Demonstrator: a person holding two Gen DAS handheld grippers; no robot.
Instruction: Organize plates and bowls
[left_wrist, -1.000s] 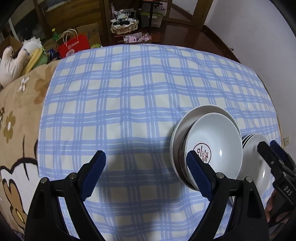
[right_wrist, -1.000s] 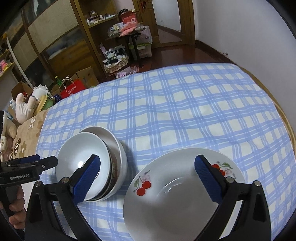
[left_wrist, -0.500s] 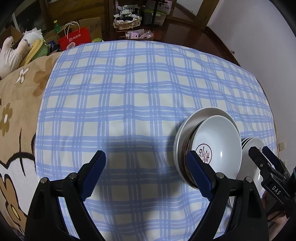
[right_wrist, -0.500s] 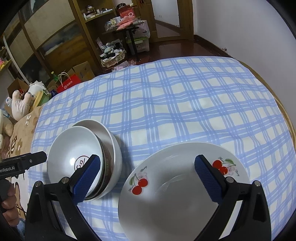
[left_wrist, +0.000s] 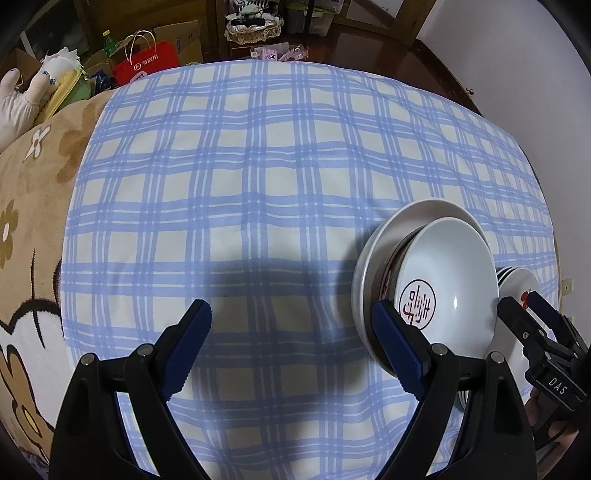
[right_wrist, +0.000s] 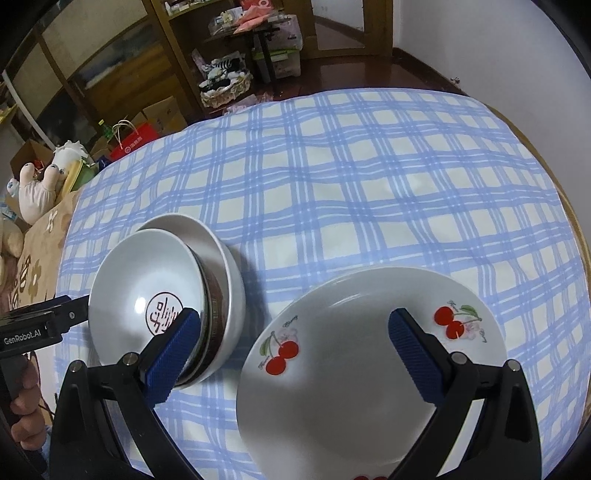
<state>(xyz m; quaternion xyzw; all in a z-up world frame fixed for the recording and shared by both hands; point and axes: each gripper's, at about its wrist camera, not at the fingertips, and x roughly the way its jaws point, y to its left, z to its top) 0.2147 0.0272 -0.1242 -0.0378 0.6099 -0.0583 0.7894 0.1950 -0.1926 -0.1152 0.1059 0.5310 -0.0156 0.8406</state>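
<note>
A stack of white bowls (left_wrist: 436, 280) with a red seal mark inside the top one sits on the blue checked tablecloth (left_wrist: 258, 184); it also shows in the right wrist view (right_wrist: 155, 295). A white plate with red cherries (right_wrist: 369, 362) lies to its right, atop other plates (left_wrist: 517, 291). My left gripper (left_wrist: 291, 343) is open and empty, hovering over bare cloth left of the bowls. My right gripper (right_wrist: 295, 354) is open and empty, above the cherry plate's near left part.
A brown flower-patterned blanket (left_wrist: 26, 221) lies left of the cloth. Beyond the table are a red paper bag (left_wrist: 147, 62), stuffed toys (right_wrist: 37, 188), boxes and shelves. A white wall (right_wrist: 498, 37) stands at the right.
Both grippers have drawn slightly back and upward, so the table looks a bit farther. Bowls and plates have not moved. Both grippers stay open.
</note>
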